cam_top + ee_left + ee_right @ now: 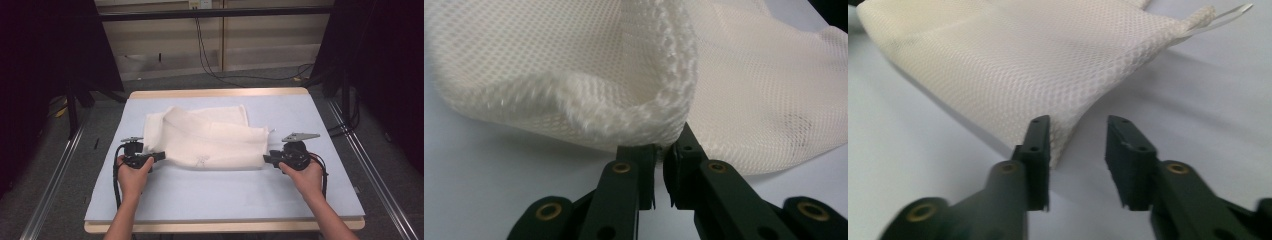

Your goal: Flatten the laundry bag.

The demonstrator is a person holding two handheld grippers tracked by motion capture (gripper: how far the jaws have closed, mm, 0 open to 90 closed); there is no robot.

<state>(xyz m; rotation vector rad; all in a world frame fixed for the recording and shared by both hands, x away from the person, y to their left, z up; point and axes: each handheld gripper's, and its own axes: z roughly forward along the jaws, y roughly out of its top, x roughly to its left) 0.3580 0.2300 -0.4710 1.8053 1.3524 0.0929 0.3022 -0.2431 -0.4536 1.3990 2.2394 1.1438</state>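
A cream mesh cloth (205, 137), folded over itself, lies across the middle of the pale table (225, 192). My left gripper (161, 156) is at its near-left corner. In the left gripper view the jaws (660, 150) are shut on the thick hem of the cloth (574, 60), which bulges up from the tips. My right gripper (266, 159) is at the near-right corner. There its jaws (1078, 125) stand apart and the corner of the cloth (1013, 60) rests against the left pad without being pinched. A thin white tag (1228, 12) sticks out of the far corner.
The table has a wooden rim (220, 93) at the far edge. Bare surface runs in front of the cloth and on both sides. Black cables (210, 55) lie on the floor behind, and metal rails (55, 170) run along the table's sides.
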